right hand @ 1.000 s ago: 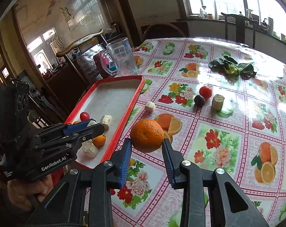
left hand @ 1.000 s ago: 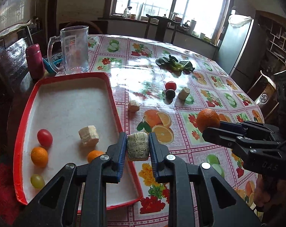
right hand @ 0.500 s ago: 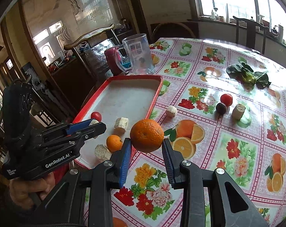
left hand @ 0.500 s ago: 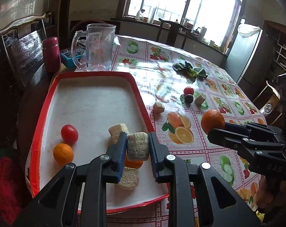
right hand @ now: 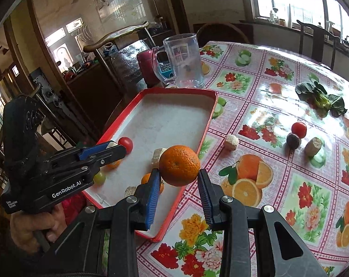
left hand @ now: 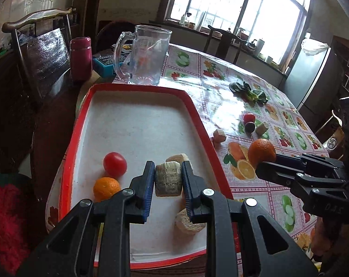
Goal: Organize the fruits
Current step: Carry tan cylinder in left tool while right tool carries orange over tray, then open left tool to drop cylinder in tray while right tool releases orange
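Left wrist view: the desk (left hand: 220,85), under a fruit-printed cloth, carries a red-rimmed white tray (left hand: 137,90) that fills the middle of the frame. At 12 o'clock behind the tray stands a clear glass mug (left hand: 146,55), with nothing visible inside; a maroon flask (left hand: 81,57) is at its 9 o'clock.

In the tray lie a red tomato (left hand: 115,164), a small orange (left hand: 106,188) just beside it at 7 o'clock, a pale cut chunk (left hand: 188,221) at the near right, and another pale chunk (left hand: 178,157) partly hidden. The right wrist view also shows a green grape (right hand: 99,177) in the tray.

The left claw (left hand: 168,180) is clenched on a ridged pale chunk (left hand: 168,179), held over the tray's near half. The right claw (right hand: 179,185) grips a large orange (right hand: 179,165) above the tray's right edge.

Loose on the cloth at 3 o'clock of the tray: leafy greens (left hand: 249,93), a second tomato (left hand: 249,117), a dark round fruit (left hand: 250,126), and two pale chunks.
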`<state>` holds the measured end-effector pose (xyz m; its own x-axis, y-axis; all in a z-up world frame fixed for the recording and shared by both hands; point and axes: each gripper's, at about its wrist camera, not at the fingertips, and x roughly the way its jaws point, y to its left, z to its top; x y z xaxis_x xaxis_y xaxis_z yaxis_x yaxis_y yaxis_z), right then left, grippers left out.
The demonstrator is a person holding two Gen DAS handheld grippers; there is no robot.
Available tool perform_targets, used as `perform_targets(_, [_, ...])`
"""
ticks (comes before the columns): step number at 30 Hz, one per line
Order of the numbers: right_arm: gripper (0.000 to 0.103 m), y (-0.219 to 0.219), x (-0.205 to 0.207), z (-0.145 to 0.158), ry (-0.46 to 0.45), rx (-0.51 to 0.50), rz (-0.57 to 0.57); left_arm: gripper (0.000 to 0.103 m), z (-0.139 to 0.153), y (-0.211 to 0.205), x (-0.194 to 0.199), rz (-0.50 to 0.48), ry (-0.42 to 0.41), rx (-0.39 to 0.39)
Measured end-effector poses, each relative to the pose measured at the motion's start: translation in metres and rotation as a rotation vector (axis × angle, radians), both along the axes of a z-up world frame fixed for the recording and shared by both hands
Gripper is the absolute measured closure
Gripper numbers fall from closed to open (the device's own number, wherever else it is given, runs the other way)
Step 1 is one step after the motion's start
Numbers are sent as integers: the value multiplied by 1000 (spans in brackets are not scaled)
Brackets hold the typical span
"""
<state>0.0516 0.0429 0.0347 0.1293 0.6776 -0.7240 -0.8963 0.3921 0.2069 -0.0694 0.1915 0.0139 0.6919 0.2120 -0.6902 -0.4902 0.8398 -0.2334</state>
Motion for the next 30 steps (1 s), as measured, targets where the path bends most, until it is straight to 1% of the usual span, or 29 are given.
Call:
perform_targets(8, [70, 36, 4, -4, 3, -5, 24, 82, 4, 35, -1, 39, 4, 1])
perform_targets(14, [70, 63, 10, -14, 9, -29, 30, 82, -1, 59, 6, 66, 37, 8])
perform_targets(17, [70, 73, 14, -21, 26, -42, 36, 82, -4, 67, 12, 69, 54, 13])
perform_targets(22, [70, 85, 22, -33, 42, -59, 32, 82, -10, 76, 20, 73, 70, -1])
perform_targets(30, [70, 97, 30, -40, 52, -73, 36, 82, -22, 87, 33, 84, 101, -27])
